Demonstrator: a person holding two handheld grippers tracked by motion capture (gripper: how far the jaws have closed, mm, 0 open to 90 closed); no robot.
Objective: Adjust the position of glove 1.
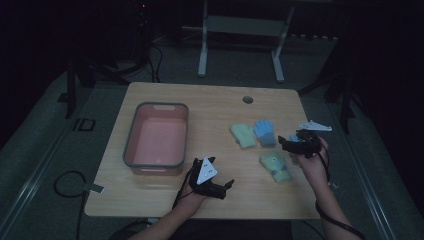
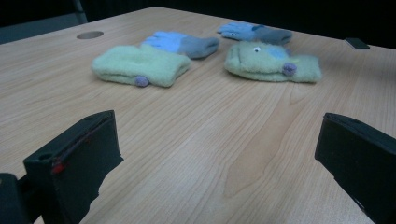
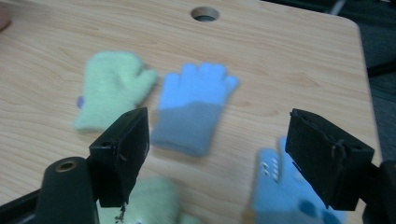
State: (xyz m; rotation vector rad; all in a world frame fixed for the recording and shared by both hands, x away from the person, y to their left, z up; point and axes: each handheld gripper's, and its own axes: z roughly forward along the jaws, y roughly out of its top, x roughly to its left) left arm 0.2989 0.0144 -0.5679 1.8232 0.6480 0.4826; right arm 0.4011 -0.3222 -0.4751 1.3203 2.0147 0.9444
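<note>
A: Start at the right tool. What could go wrong from there?

B: It hangs over the gloves at the right side of the pale wooden table with its jaws spread wide and nothing pinched between them. In the right gripper view the picture is smeared, and four gloves lie close together. The risk is a careless descent: the jaws could catch two gloves at once, or only a loose edge that slips free on the lift.

A: Which gloves sit nearest?

B: A light-blue knitted glove with white dots lies just under the jaws, beside a pale-green fleece mitten with a sewn eye. Farther out lie a blue glove with a grey cuff and a plain pale-green fuzzy mitten, almost touching each other.

A: And the left tool?

B: It rests low near the table's front edge, released, jaws well apart, gripping nothing; bare wood lies between them in the left gripper view.

A: Anything beyond that?

B: A grey-rimmed pink plastic basin stands at the left, well apart from the gloves. Judging by that, a glove carried across could drop short of the rim if the grip is shallow.
</note>
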